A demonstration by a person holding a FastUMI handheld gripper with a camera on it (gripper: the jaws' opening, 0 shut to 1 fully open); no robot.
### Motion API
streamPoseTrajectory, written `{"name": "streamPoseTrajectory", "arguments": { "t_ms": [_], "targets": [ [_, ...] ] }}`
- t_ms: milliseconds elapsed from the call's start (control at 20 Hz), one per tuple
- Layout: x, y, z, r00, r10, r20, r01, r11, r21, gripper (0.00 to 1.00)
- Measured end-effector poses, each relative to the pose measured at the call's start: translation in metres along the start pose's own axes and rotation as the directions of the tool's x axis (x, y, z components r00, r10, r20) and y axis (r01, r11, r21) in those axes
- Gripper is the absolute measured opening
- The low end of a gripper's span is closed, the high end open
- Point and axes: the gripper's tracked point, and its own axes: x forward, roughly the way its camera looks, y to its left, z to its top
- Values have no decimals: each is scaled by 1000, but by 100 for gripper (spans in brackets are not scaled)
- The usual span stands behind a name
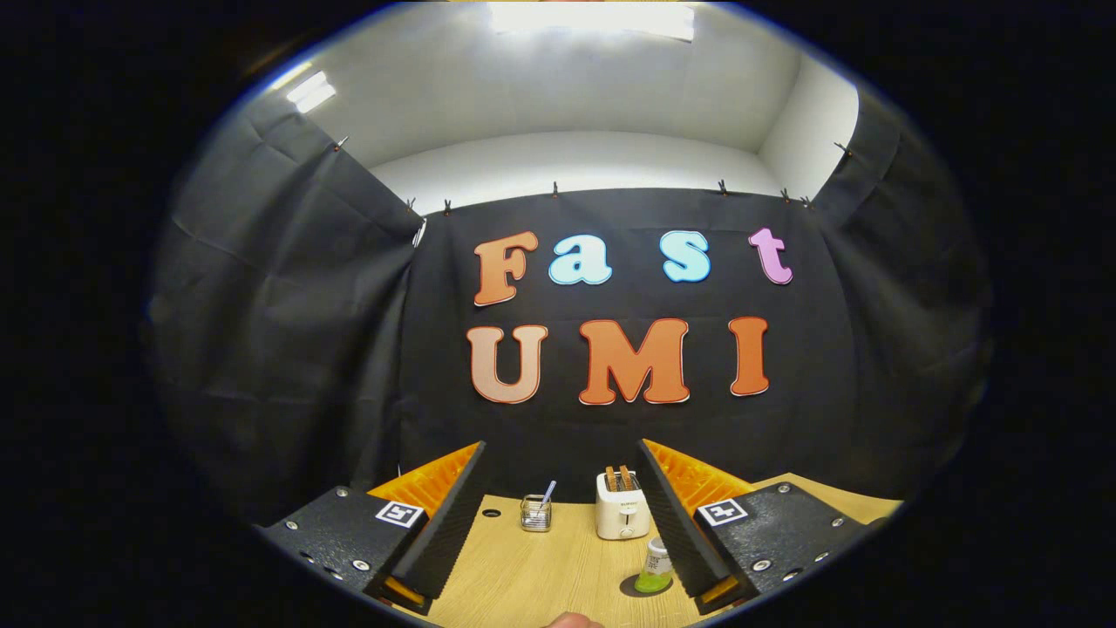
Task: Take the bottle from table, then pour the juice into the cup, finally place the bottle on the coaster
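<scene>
Bottle [654,567] with green juice sits on a dark coaster [643,586] on the table [540,576], right up against the right finger; gripper [558,523] wide open, holding nothing. Toaster [622,506] toward the back edge.

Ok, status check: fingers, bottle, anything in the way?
Gripper open, holding nothing. Bottle of green juice upright on the table, close by the right finger's inner face. Glass holder and toaster farther back, off the path.

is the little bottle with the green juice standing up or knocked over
Upright: the small clear bottle of green juice stands cap-up on the wooden table, between the open fingers, close to the right one.
</scene>
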Motion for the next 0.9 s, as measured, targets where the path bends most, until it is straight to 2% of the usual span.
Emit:
{"name": "streamPoseTrajectory", "arguments": {
  "t_ms": [900],
  "targets": [
    [3, -10, 4, 1000, 0, -3, 0, 999, -34, 98]
  ]
}}
